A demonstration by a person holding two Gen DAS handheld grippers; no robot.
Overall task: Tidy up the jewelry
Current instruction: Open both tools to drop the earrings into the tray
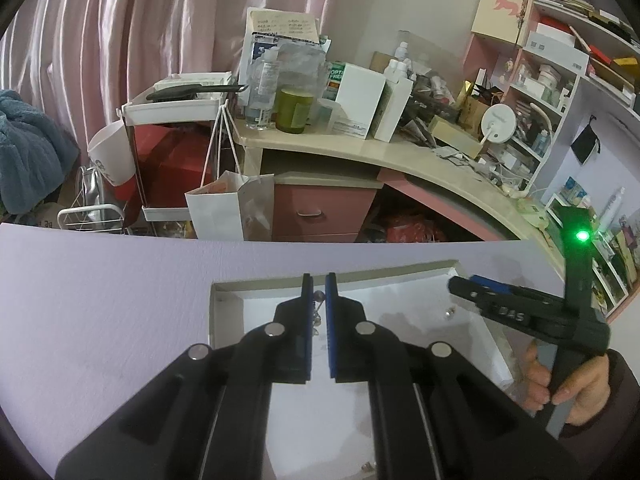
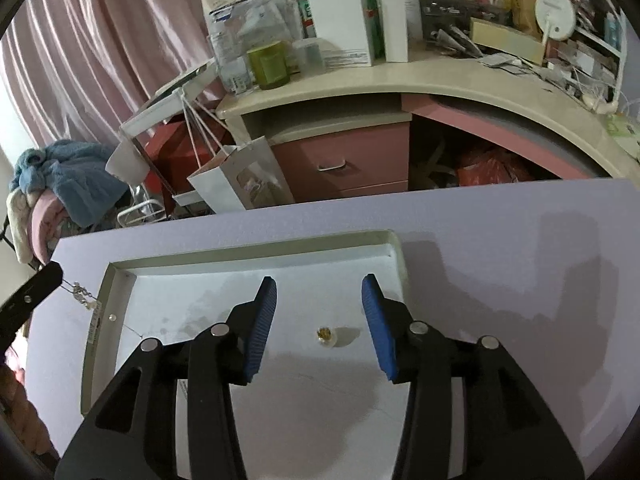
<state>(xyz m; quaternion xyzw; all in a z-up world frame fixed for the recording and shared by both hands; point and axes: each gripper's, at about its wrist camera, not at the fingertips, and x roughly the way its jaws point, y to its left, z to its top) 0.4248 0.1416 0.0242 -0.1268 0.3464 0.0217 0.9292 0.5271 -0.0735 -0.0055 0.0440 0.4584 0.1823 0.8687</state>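
A shallow white tray (image 1: 486, 330) (image 2: 120, 270) lies on a lilac table top. My left gripper (image 1: 319, 280) is shut on a silver beaded chain (image 1: 318, 312) and holds it over the tray's left part; the chain hangs from its tip in the right wrist view (image 2: 82, 294). My right gripper (image 2: 319, 290) is open above the tray, with a small gold and pearl earring (image 2: 325, 337) lying between its fingers. The right gripper (image 1: 460, 282) also shows at the tray's right edge. A small stud (image 1: 450, 312) lies in the tray.
The lilac table (image 1: 100, 300) (image 2: 500, 260) ends just beyond the tray. Behind it stand a cluttered cream and pink desk (image 1: 360, 152) (image 2: 400, 80), a white paper bag (image 1: 230, 210), a trolley and pink curtains. A tiny round stud (image 2: 112, 316) lies on the tray's left rim.
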